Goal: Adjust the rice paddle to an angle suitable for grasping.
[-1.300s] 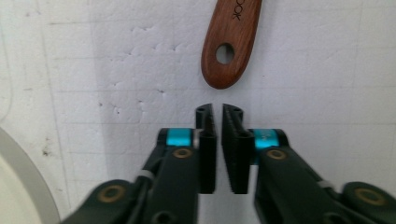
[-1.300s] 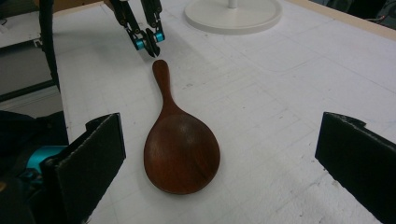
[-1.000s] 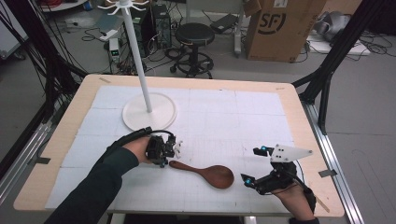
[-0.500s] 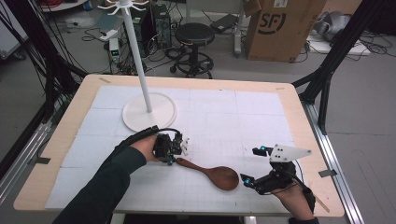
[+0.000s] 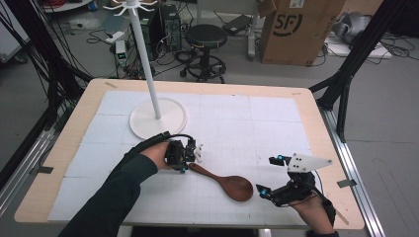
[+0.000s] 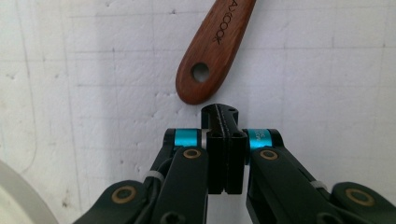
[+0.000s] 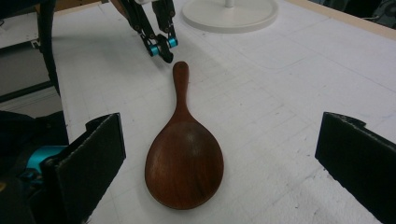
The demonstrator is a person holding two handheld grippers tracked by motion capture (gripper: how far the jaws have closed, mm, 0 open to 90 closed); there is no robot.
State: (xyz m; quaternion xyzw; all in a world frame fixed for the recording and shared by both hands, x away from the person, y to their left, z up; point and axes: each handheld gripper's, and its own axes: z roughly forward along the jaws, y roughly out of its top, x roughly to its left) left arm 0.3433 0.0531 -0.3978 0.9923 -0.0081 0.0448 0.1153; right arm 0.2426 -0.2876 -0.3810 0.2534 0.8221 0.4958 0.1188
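Observation:
A dark wooden spoon [image 5: 225,181] lies flat on the white mat, handle toward the left, bowl toward the right. My left gripper [image 5: 187,159] is shut with nothing in it. Its tips [image 6: 220,112] rest just short of the handle end [image 6: 201,74], which has a hole, and a narrow gap shows between them. My right gripper [image 5: 267,174] stands open at the bowl end. In the right gripper view the spoon [image 7: 184,158] lies ahead, between the wide-apart pads [image 7: 105,154], untouched. The left gripper [image 7: 161,46] shows there beyond the handle.
A white coat stand with a round base [image 5: 158,118] rises at the back left of the mat, near my left hand; its base edge [image 6: 14,200] shows in the left gripper view. The wooden table rim [image 5: 64,143] frames the mat.
My left gripper has shifted a little to the right, closer to the spoon's handle end. The spoon seems to have slid slightly right. The right gripper has kept still.

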